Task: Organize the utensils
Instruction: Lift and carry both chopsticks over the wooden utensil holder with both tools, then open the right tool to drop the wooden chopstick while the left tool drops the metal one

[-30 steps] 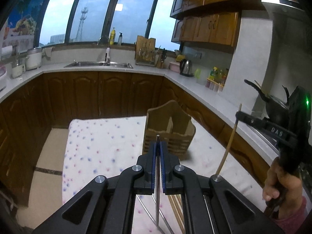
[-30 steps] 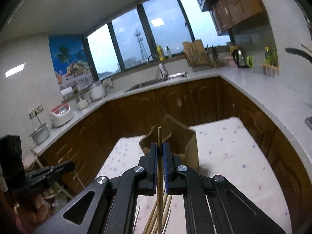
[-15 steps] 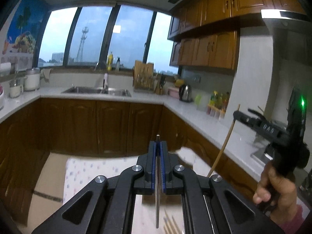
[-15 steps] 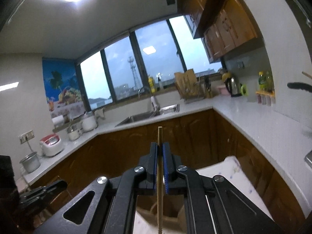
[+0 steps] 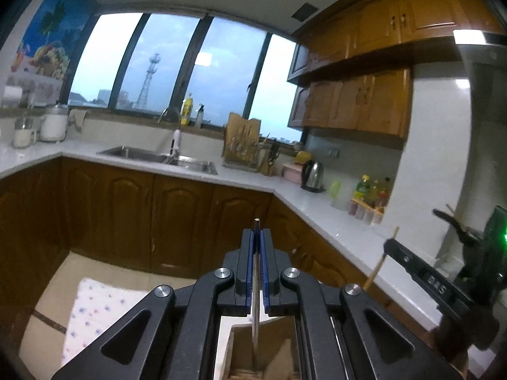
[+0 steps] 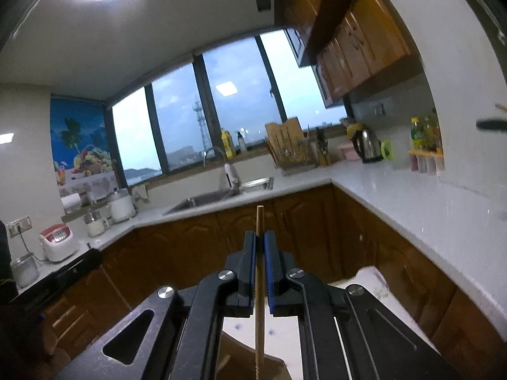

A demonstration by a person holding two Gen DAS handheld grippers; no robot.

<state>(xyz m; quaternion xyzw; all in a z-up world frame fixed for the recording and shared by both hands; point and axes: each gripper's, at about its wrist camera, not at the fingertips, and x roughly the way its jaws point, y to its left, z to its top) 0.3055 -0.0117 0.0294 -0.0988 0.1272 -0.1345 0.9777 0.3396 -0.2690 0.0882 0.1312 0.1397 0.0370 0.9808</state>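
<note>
step: lowering chopsticks into holder [image 5: 263,353] | left gripper [image 5: 257,237] clamps metal chopstick [image 5: 255,316], right gripper [image 6: 259,240] clamps wooden chopstick [image 6: 259,300] | next: you aim tips into a slot, then release

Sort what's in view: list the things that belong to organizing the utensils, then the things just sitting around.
Job:
left gripper shut on metal chopstick
right gripper shut on wooden chopstick
wooden utensil holder below both

Sitting around:
kettle
sink
knife rack
oil bottles
rice cooker
</note>
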